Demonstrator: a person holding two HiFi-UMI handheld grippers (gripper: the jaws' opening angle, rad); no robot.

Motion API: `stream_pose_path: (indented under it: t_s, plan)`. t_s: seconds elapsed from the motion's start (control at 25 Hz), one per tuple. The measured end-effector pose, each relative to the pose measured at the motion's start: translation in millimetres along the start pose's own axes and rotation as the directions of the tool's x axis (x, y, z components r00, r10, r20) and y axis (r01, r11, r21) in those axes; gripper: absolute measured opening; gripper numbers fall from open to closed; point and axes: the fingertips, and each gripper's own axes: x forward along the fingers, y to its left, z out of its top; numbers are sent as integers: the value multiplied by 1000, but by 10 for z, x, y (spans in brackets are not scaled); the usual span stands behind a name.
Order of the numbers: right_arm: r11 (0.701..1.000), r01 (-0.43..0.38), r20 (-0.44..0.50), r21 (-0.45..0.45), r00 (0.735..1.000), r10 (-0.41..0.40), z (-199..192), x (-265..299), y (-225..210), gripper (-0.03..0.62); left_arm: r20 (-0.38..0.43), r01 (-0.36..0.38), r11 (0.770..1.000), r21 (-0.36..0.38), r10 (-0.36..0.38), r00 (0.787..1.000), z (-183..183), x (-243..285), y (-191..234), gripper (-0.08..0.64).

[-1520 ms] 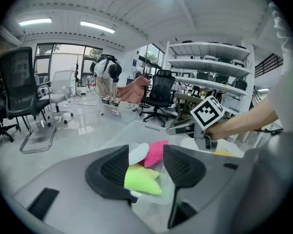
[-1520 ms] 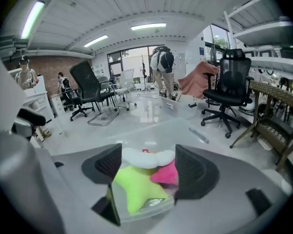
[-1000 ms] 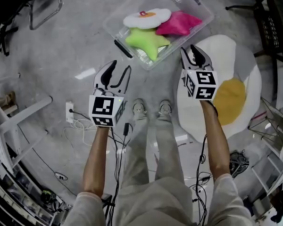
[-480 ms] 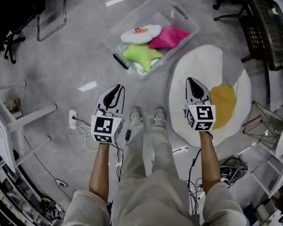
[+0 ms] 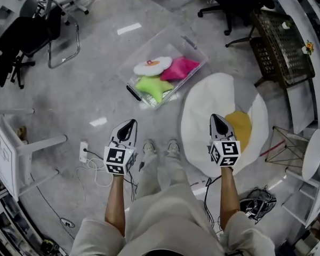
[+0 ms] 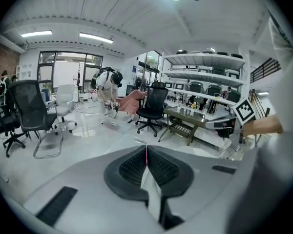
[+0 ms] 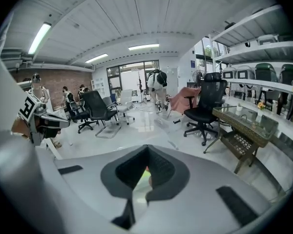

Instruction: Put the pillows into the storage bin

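L gripper (image 5: 128,124) & R gripper (image 5: 216,117) are backing away from storage bin (image 5: 170,42) — jaws just closing, now pressed together, empty. Three pillows (image 5: 153,85) are sitting inside bin — big egg pillow (image 5: 200,111) lying beside it.

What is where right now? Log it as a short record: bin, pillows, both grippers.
storage bin: clear, no lid on, standing on the floor
inside bin: small fried-egg pillow, pink pillow, green star pillow
outside bin: large fried-egg pillow, flat on the floor beside the bin
left gripper: jaws just closed, shut, nothing between them
right gripper: jaws just closed, shut, nothing between them
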Motion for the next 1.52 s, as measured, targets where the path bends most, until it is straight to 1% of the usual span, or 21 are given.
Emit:
stream_pose_path:
  t_s: [0.08,0.24,0.36,0.48,0.64,0.8,1.0,1.16,1.36,1.52]
  plan:
    - [1000,7,13,-6,1000,-7,161,-129,-11,-2,17,-6,1000,-13,6,1000,171,-109,-32,15]
    - [1000,5,68,-5,998,-5,582,-287,16,-2,69,-17,1000,-13,18,997,591,-268,-46,15]
    - [1000,2,89,3,996,-2,807,-461,106,-2,90,-30,999,-25,32,995,823,-486,-77,14]
    - [1000,4,118,6,993,-5,1033,-563,139,-2,121,-48,999,-21,50,991,1063,-617,-47,15]
    - [1000,16,141,13,990,-18,1242,-760,171,-2,149,-66,998,-9,66,987,1329,-825,-7,14]
    - [1000,18,170,20,985,-21,1421,-883,192,-2,172,-84,996,0,82,982,1521,-974,20,15]
    - [1000,27,201,5,979,-27,1607,-1027,162,-2,198,-75,997,-4,74,977,1663,-1040,-60,14]
    - [999,35,217,1,975,-34,1665,-1080,121,-2,216,-79,997,-5,78,973,1715,-1078,-49,14]
    - [999,45,206,-8,978,-42,1591,-1136,79,-2,214,-97,995,7,93,972,1706,-1131,-21,14]
    - [999,54,195,-8,980,-51,1505,-1155,81,-2,209,-86,996,3,84,974,1650,-1120,-16,14]
